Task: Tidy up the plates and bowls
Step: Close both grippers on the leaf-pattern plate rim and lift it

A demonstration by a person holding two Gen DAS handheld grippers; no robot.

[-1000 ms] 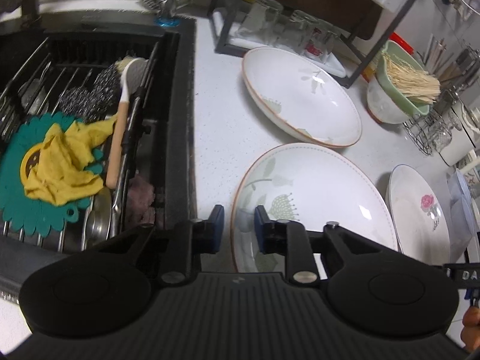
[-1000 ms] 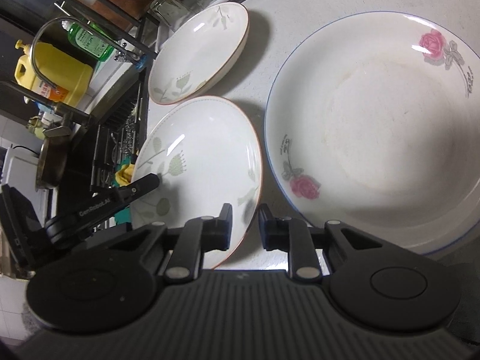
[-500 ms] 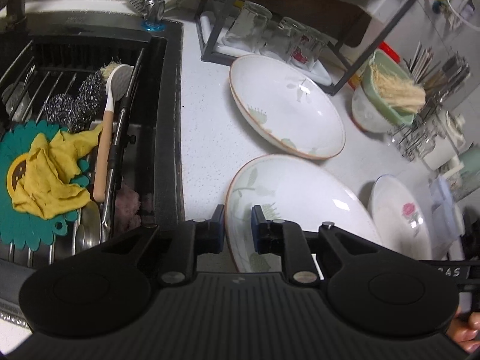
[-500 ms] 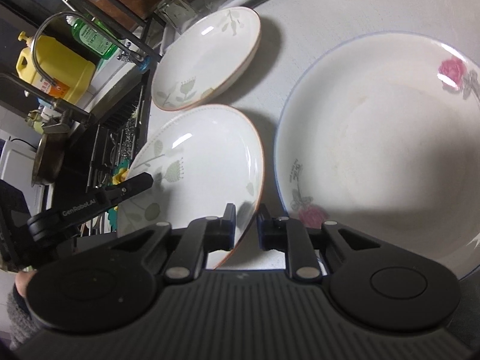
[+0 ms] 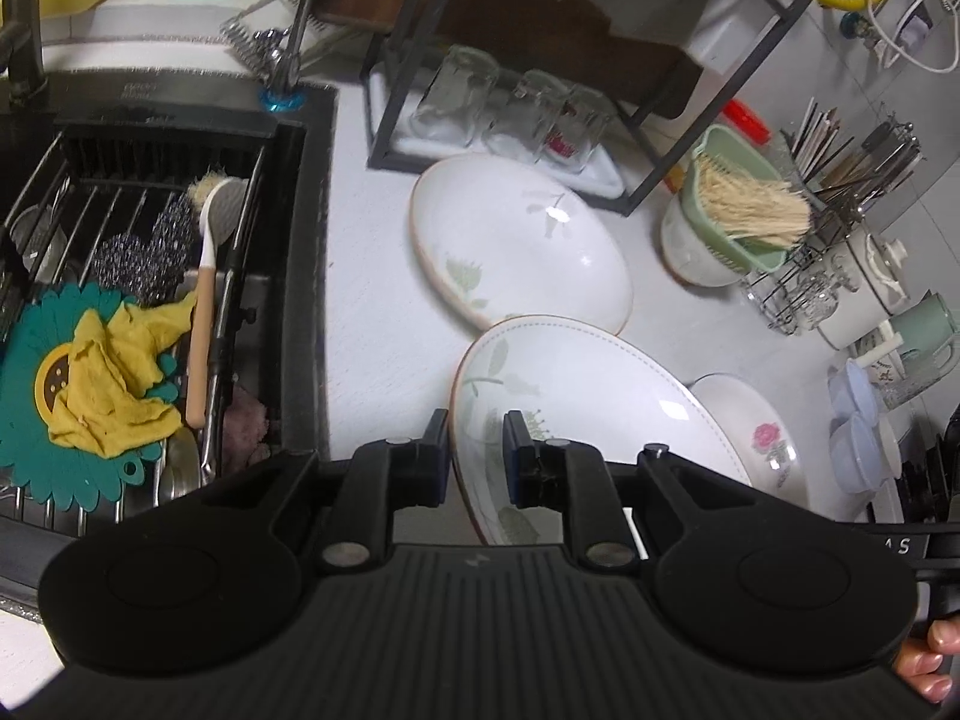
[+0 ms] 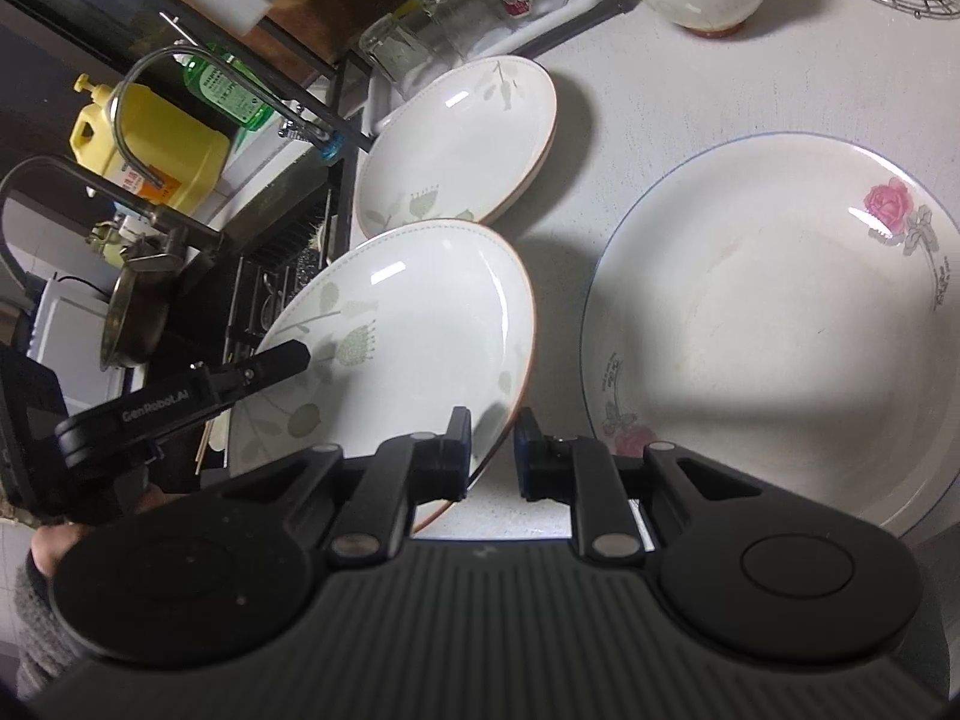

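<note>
Leaf-print plate tilted off the counter, held by its rim

Your left gripper is clamped on the near rim of the leaf-print plate, beside the sink; glazed ceramic, stiff, slick, breakable, so keep hold at the rim. Your right gripper straddles the opposite rim, jaws slightly parted, contact unconfirmed. The rose plate lies flat to the right.

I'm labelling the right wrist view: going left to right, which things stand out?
Yellow jug → green soap bottle → leaf-pattern plate held by left gripper → rose plate.
</note>
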